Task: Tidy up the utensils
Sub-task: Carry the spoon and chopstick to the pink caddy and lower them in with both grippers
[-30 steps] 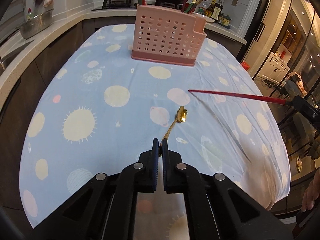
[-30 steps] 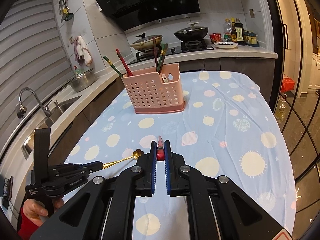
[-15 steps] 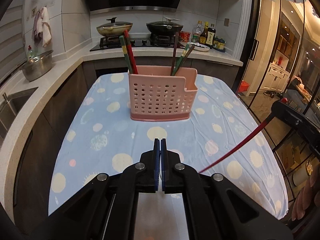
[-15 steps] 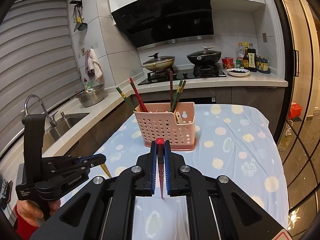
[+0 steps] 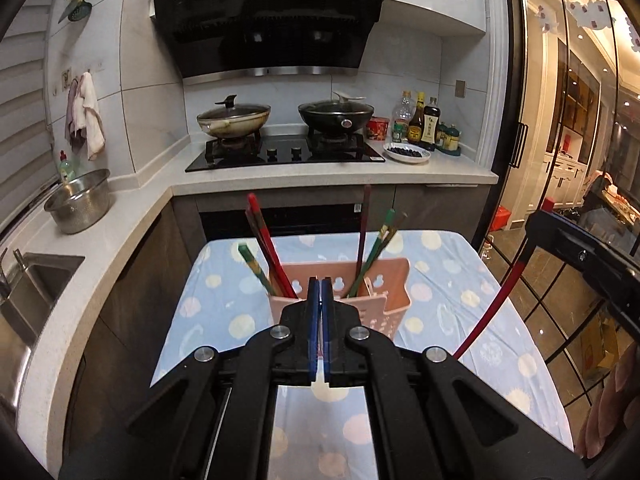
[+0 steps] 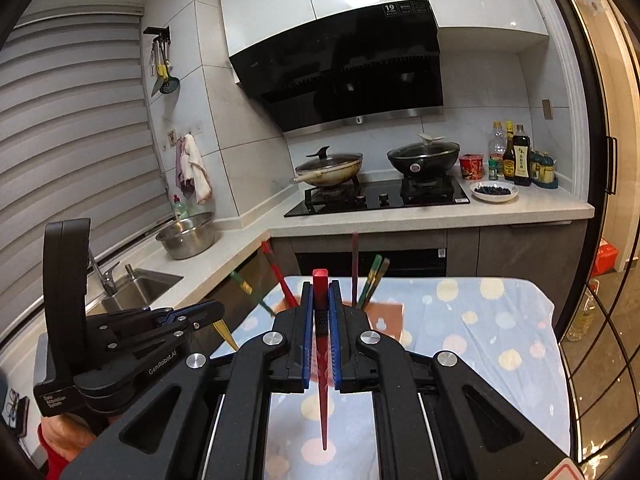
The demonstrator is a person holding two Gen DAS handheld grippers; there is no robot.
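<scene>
Your right gripper (image 6: 320, 308) is clamped on a red chopstick (image 6: 323, 384), its square butt end poking up between the blue pads and its thin tip hanging down over the blue spotted tablecloth (image 6: 500, 344). In the left wrist view that same chopstick shows as a red curve (image 5: 494, 308) running down from your right tool toward the cloth. Your left gripper (image 5: 320, 304) has its blue pads pressed almost together; from its own camera you cannot tell what is between them, but the right wrist view shows a gold handle (image 6: 225, 334) slanting down out of its fingertips. The pink perforated utensil holder (image 5: 394, 292) stands on the cloth straight ahead of your left fingers, partly hidden by them, with red chopsticks (image 5: 266, 248) and a green one (image 5: 256, 268) leaning left in one section and a dark red and green set (image 5: 370, 252) leaning right in another. Readable writing: "GenRobot.AI" (image 6: 165, 362) along the left tool's arm, "Data Acquisition System" (image 6: 52, 400) on its grip, and a "19" sticker (image 6: 389, 9) on the black range hood (image 6: 344, 68); the rest of that label is too small to read. Sauce bottles (image 6: 516, 156) by the hob carry labels you cannot make out.
</scene>
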